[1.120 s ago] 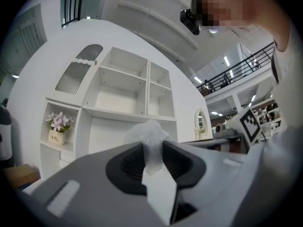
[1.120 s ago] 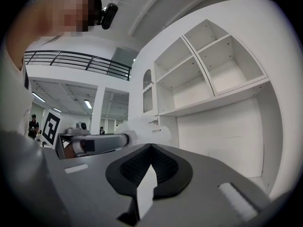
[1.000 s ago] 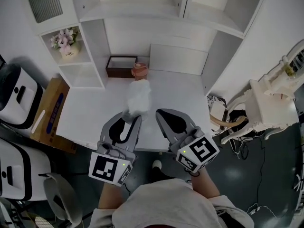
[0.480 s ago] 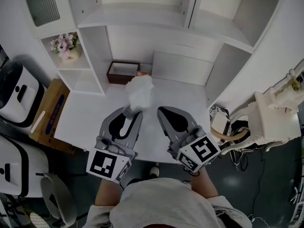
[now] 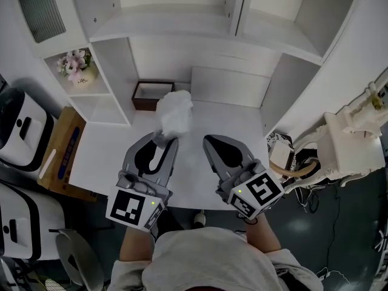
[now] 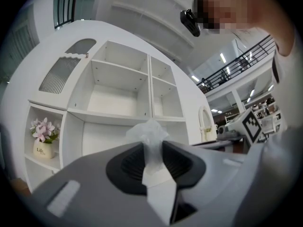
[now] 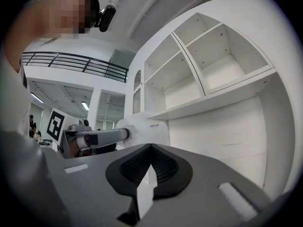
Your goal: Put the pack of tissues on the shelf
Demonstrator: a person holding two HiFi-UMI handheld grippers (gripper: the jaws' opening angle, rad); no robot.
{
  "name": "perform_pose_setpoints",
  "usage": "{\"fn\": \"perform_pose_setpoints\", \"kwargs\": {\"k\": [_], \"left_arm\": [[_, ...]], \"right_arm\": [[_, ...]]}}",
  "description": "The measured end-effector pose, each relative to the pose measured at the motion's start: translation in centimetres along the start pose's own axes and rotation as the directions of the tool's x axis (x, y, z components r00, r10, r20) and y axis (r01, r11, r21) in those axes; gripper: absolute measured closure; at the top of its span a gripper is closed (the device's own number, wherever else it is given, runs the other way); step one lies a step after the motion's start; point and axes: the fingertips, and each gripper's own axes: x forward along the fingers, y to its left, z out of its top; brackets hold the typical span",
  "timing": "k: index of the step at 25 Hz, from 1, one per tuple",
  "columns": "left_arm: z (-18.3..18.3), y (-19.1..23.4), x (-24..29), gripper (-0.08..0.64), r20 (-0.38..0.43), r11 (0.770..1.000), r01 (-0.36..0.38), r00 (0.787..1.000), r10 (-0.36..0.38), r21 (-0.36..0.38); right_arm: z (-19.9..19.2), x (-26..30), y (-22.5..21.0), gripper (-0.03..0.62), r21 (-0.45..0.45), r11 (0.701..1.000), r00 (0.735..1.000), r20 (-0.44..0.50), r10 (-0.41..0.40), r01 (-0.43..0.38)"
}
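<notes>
A white shelf (image 5: pixel 176 29) with open compartments stood against the wall, its boards bare in the left gripper view (image 6: pixel 118 86) and in the right gripper view (image 7: pixel 213 65). Below it lay the white tabletop (image 5: pixel 230 132), with a cardboard box (image 5: pixel 60 147) beside its left edge. The left tongs (image 5: pixel 162 139) were pinched shut on the crinkled wrapper of the pack of tissues (image 5: pixel 174 114), and its own view showed the clear film squeezed between the dark pads (image 6: pixel 152 148). The right tongs (image 5: pixel 208 139) hung just beside them with the jaws together and nothing between them (image 7: pixel 150 148). The pack of tissues was held up off the tabletop in front of the shelf's lower opening, not yet resting on any board; it showed as a white bundle ahead of the left jaws (image 6: pixel 147 132) and to the left in the right gripper view (image 7: pixel 142 131). A brown tray (image 5: pixel 145 93) sat at the back of the tabletop, partly hidden by the pack. A small pot of pink flowers (image 5: pixel 77 65) stood in the left side cubby (image 6: pixel 43 138).
</notes>
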Motion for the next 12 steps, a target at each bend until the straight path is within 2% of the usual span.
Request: {"fn": "perform_pose_setpoints", "kwargs": {"k": [6, 12], "left_arm": [[0.4, 1.1, 1.4, 0.472, 0.016, 0.996, 0.08, 0.997, -0.08, -0.034], [2.3, 2.7, 3.2, 0.474, 0.031, 0.988, 0.157, 0.987, -0.156, -0.015]], "right_arm": [[0.5, 0.8, -0.9, 0.592, -0.01, 0.998, 0.998, 0.004, -0.07, 0.07], [1.3, 2.0, -1.6, 0.591, -0.009, 0.99, 0.99, 0.013, -0.142, 0.142]]}}
